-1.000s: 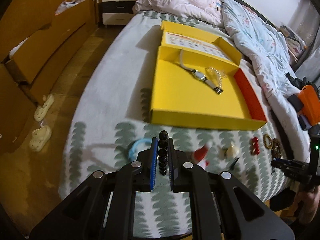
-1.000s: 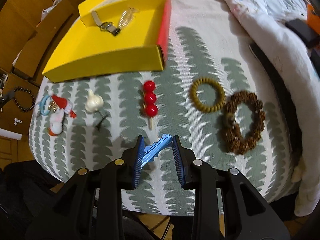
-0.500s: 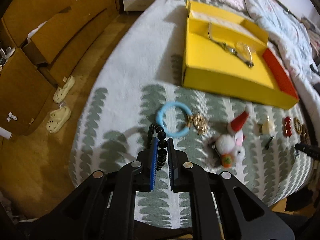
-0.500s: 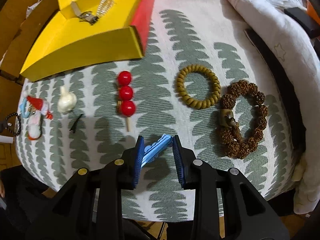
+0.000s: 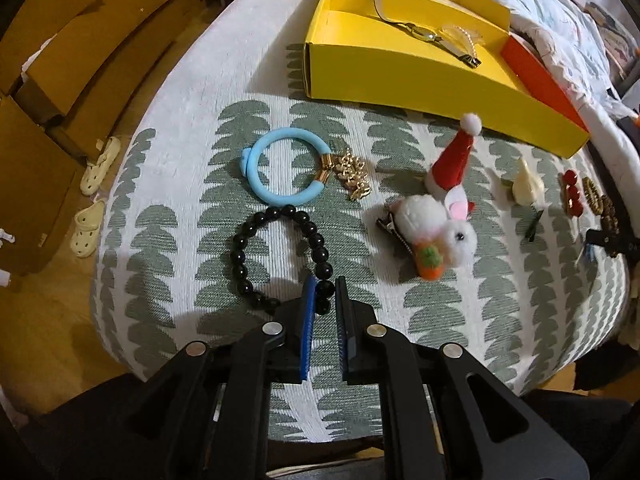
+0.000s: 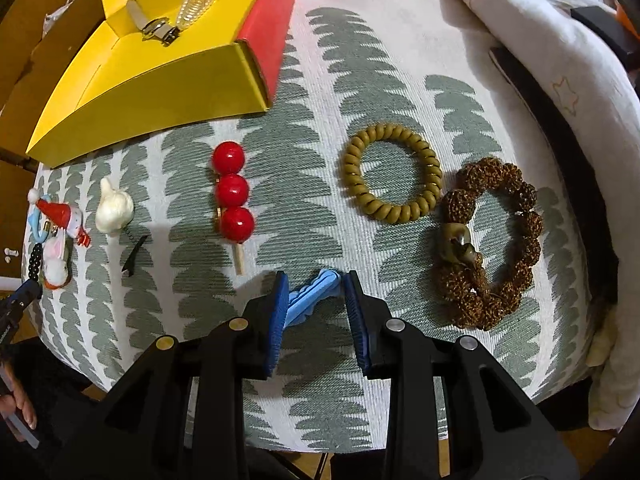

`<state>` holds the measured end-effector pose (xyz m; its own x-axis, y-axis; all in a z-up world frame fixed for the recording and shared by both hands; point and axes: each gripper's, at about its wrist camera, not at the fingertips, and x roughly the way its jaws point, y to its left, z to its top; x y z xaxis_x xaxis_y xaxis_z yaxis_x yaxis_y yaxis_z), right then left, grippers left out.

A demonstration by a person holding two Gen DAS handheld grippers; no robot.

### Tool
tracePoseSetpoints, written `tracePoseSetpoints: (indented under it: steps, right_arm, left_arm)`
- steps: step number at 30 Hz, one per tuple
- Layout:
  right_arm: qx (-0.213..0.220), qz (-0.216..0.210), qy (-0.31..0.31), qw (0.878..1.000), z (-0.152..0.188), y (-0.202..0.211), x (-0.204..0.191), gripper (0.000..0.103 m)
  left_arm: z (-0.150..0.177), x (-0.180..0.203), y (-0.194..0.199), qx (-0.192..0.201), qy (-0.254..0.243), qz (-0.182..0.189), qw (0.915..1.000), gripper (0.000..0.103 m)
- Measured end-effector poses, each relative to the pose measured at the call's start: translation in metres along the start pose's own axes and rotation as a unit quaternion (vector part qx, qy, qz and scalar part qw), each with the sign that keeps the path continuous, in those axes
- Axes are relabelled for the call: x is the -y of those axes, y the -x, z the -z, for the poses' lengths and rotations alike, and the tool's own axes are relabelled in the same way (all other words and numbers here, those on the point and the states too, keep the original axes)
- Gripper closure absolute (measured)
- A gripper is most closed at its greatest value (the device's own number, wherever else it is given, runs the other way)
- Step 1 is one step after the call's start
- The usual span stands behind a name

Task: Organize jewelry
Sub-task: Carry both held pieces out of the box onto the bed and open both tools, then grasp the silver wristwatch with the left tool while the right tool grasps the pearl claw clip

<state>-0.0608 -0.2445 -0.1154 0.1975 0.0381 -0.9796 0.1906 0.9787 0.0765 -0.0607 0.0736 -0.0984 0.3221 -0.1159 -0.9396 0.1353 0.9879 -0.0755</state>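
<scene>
My left gripper (image 5: pixel 323 280) is shut on a black bead bracelet (image 5: pixel 256 248), whose loop lies on the patterned bedspread just below a light blue bangle (image 5: pixel 280 168) with gold charms (image 5: pixel 352 172). My right gripper (image 6: pixel 314 280) is shut on a light blue hair clip (image 6: pixel 308 300), low over the bedspread. A yellow box (image 5: pixel 400 64) at the back holds a watch (image 5: pixel 424 34) and a pearl piece (image 6: pixel 196 6). In the right wrist view lie a red ball hairpin (image 6: pixel 232 192), an olive coil hair tie (image 6: pixel 392 174) and a brown bead bracelet (image 6: pixel 492 240).
A white rabbit clip with a Santa hat (image 5: pixel 440 216), a cream garlic-shaped charm (image 6: pixel 114 208) and a small black clip (image 6: pixel 134 256) lie between the grippers. A crumpled duvet (image 6: pixel 540 60) lies to the right. Wooden drawers (image 5: pixel 60 60) and slippers (image 5: pixel 92 200) are left of the bed.
My left gripper has come down and nearer with the black bracelet, whose loop now rests on the bedspread below the blue bangle. My right gripper moved slightly forward, still holding the blue clip.
</scene>
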Motion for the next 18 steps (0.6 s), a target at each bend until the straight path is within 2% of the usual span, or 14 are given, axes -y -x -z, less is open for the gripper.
tracePoseSetpoints:
  steps: [2,4,5,7,9,11,13,18]
  right_arm:
    - [0.004,0.0,-0.003,1.0,-0.002,0.001,0.004,0.071]
    - [0.011,0.005,-0.005,1.0,-0.003,0.006,0.007,0.069]
    - [0.014,0.007,-0.007,1.0,-0.003,0.008,0.01,0.069]
    - [0.021,0.008,-0.01,1.0,-0.003,0.017,0.013,0.068]
    - [0.032,0.008,-0.011,0.999,-0.006,0.027,0.015,0.062]
    - [0.055,0.003,-0.011,0.998,-0.008,0.042,0.013,0.053]
    - [0.081,-0.003,-0.007,0.997,-0.012,0.057,0.009,0.044]
    - [0.142,-0.047,0.012,0.989,-0.029,0.09,-0.013,0.039]
  left_arm:
    - [-0.002,-0.001,0.002,0.005,0.003,0.0,1.0,0.092]
    - [-0.003,-0.001,0.006,0.01,0.002,0.001,0.9999,0.077]
    - [-0.004,-0.001,0.008,0.014,0.002,0.005,0.9999,0.073]
    - [-0.007,0.0,0.012,0.022,0.003,0.011,0.9997,0.071]
    - [-0.01,0.001,0.019,0.029,0.004,0.026,0.9992,0.071]
    - [-0.015,0.0,0.032,0.043,0.007,0.044,0.9981,0.065]
    - [-0.024,0.003,0.046,0.067,0.004,0.051,0.9965,0.049]
    - [-0.059,0.012,0.067,0.103,-0.008,0.061,0.9928,0.044]
